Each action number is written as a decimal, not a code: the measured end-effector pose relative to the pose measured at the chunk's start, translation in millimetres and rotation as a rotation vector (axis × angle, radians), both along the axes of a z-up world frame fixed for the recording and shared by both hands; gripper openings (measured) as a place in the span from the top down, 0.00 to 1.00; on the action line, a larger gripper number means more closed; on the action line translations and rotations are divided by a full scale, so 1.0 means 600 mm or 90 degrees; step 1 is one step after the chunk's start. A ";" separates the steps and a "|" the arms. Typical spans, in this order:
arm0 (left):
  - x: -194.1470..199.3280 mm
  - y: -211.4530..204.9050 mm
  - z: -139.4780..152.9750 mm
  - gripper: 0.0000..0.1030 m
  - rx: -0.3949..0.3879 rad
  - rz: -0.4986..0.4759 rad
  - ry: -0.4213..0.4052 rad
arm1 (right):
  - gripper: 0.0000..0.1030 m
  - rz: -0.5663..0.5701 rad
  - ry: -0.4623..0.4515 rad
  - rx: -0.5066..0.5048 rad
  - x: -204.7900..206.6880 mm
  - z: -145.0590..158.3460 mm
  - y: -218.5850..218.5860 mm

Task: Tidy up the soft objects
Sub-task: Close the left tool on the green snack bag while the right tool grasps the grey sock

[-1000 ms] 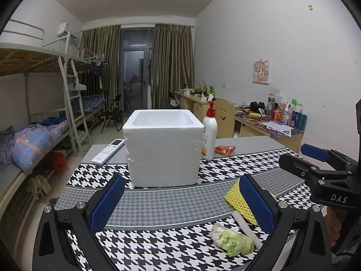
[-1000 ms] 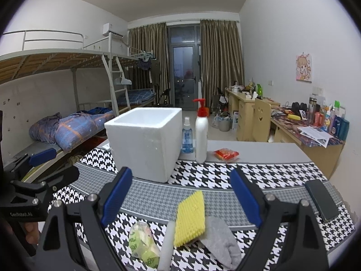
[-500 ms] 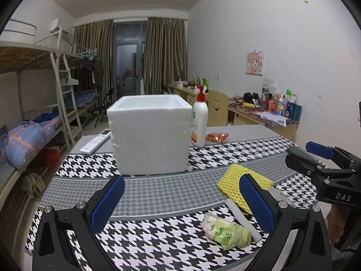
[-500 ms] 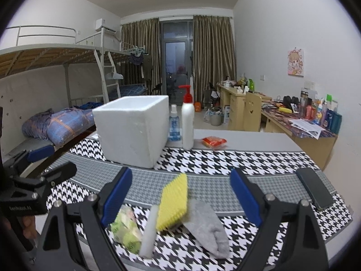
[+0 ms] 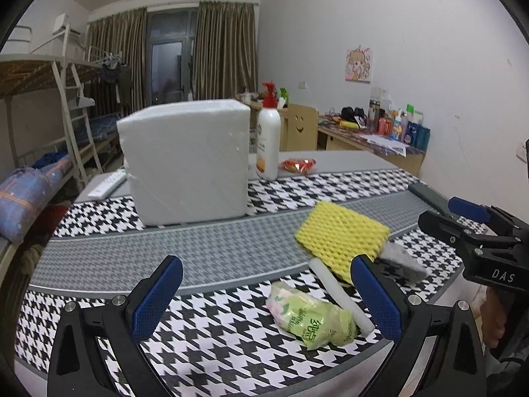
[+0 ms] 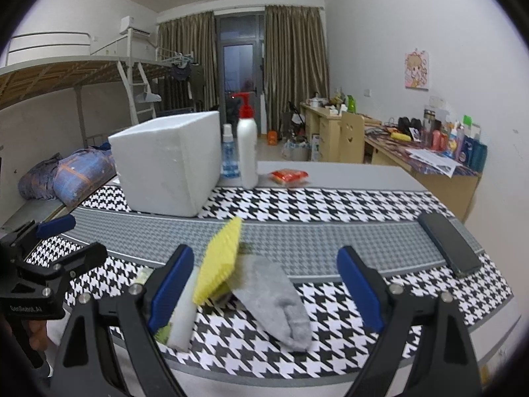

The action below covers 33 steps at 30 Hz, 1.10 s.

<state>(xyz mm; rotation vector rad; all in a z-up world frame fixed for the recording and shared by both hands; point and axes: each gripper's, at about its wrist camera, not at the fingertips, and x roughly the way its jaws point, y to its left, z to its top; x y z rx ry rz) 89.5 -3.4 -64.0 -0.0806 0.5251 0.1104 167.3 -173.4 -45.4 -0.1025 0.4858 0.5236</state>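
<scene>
Both tools stand wide apart at the jaws with nothing held: the left tool point(image 5: 264, 292) hangs over the green tissue pack point(image 5: 310, 317), the right tool point(image 6: 264, 289) over the grey sock point(image 6: 281, 301). All the soft things lie near the front edge of the houndstooth table point(image 6: 330, 205), well short of the white foam box point(image 5: 185, 162).

From the left view the yellow foam net point(image 5: 340, 236) shows its broad face and the tissue pack is whole. From the right view the net is edge-on and the pack is mostly hidden behind the blue pad and the white foam stick point(image 6: 182, 314).

Only the right view shows the small blue spray bottle point(image 6: 228, 155) and the whole dark phone point(image 6: 449, 244). The box's inside is out of sight in both.
</scene>
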 end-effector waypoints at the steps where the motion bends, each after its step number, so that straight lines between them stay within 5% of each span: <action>1: 0.001 0.000 -0.003 0.01 -0.002 -0.002 0.004 | 0.12 -0.005 0.004 0.000 0.002 -0.003 -0.002; 14: 0.026 -0.009 -0.047 0.02 -0.018 -0.019 0.070 | 0.12 -0.042 0.062 -0.030 0.027 -0.049 -0.020; 25: 0.043 -0.018 -0.065 0.15 -0.044 -0.051 0.118 | 0.12 -0.039 0.091 -0.047 0.041 -0.068 -0.005; 33: 0.061 -0.025 -0.077 0.28 -0.050 -0.064 0.152 | 0.22 -0.030 0.137 -0.052 0.064 -0.087 0.001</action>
